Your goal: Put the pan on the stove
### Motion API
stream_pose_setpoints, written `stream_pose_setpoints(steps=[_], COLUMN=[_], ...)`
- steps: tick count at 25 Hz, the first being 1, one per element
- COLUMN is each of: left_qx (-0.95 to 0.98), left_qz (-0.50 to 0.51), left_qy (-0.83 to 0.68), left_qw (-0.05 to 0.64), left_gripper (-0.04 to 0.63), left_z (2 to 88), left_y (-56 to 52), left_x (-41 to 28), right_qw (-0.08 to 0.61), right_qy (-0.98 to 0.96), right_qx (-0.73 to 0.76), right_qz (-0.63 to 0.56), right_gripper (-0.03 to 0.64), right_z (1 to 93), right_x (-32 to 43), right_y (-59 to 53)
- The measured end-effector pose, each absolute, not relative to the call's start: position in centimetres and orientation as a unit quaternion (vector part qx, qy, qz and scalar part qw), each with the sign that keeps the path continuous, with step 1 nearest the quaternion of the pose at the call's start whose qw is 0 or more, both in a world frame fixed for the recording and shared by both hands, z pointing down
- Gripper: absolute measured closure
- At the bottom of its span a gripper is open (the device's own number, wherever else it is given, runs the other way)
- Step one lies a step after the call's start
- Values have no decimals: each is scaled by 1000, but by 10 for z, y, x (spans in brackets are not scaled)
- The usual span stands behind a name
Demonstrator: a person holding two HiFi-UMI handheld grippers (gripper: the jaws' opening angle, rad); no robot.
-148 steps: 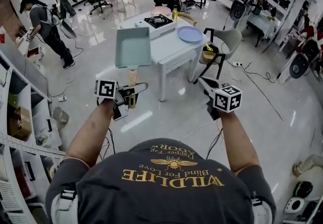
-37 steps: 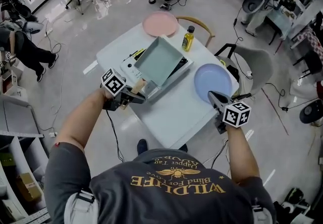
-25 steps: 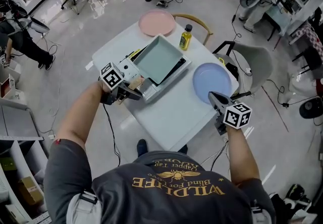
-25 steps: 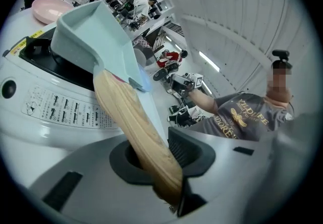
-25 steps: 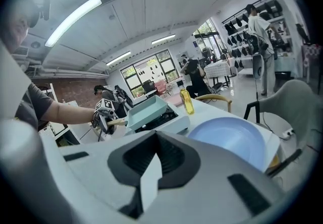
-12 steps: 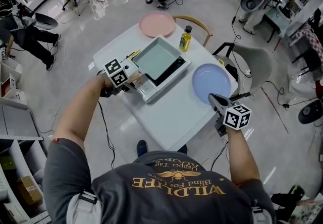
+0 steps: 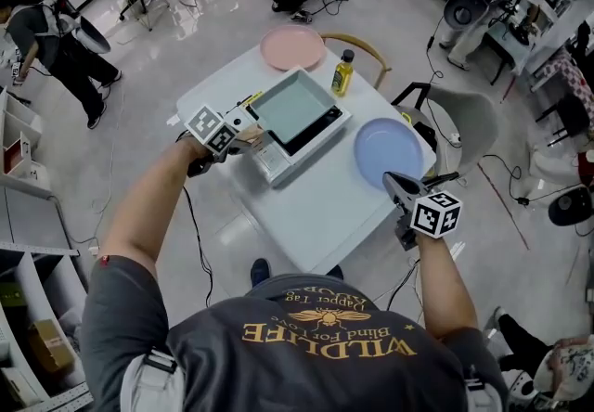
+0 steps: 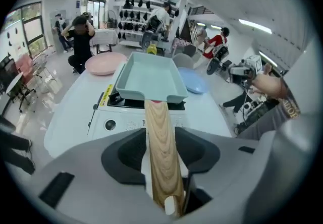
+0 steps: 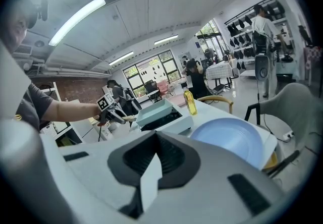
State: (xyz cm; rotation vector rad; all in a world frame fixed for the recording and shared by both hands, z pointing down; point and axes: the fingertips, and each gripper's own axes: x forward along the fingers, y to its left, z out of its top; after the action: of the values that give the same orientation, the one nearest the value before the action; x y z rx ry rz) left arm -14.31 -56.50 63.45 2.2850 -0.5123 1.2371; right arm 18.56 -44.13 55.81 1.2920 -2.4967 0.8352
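Pan (image 7: 290,107) down flat on the stove (image 7: 265,156) at the desk's (image 7: 320,206) left side. Just been easing the left gripper's (image 7: 247,136) fingers apart: spread now, wooden handle (image 8: 161,137) lying loose between them. Over by the blue plate (image 7: 392,143), at the desk's near edge, right gripper (image 7: 397,184) with fingers pressed together, gripping nothing.

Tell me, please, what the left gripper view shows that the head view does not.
Only the left gripper view: the left hand-held gripper's jaws close up, with the wooden handle between them; they have just been opening. Only the head view: that gripper's marker cube, the person's left forearm and the table's whole outline. Both: the pan on the stove, the pink plate, the blue plate and the bottle.
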Motion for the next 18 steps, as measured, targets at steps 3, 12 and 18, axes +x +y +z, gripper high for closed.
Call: stream_pose_setpoints(steps=[3, 12, 18], left_qx=[843, 853, 892], left_qz=[415, 314, 162], left_qy=[-222, -364, -405], left_qw=[260, 201, 121], left_gripper=[354, 290, 321], left_z=[622, 565, 467], left_y=[-567, -564, -541], left_x=[-148, -192, -167], right_qw=[104, 93, 77], right_qy=[-849, -856, -867], right_qx=[438, 440, 439], right_qz=[277, 254, 224], right_gripper=[616, 616, 615], right_z=[553, 523, 489], right_x=[185, 188, 186], right_y=[-438, -434, -438])
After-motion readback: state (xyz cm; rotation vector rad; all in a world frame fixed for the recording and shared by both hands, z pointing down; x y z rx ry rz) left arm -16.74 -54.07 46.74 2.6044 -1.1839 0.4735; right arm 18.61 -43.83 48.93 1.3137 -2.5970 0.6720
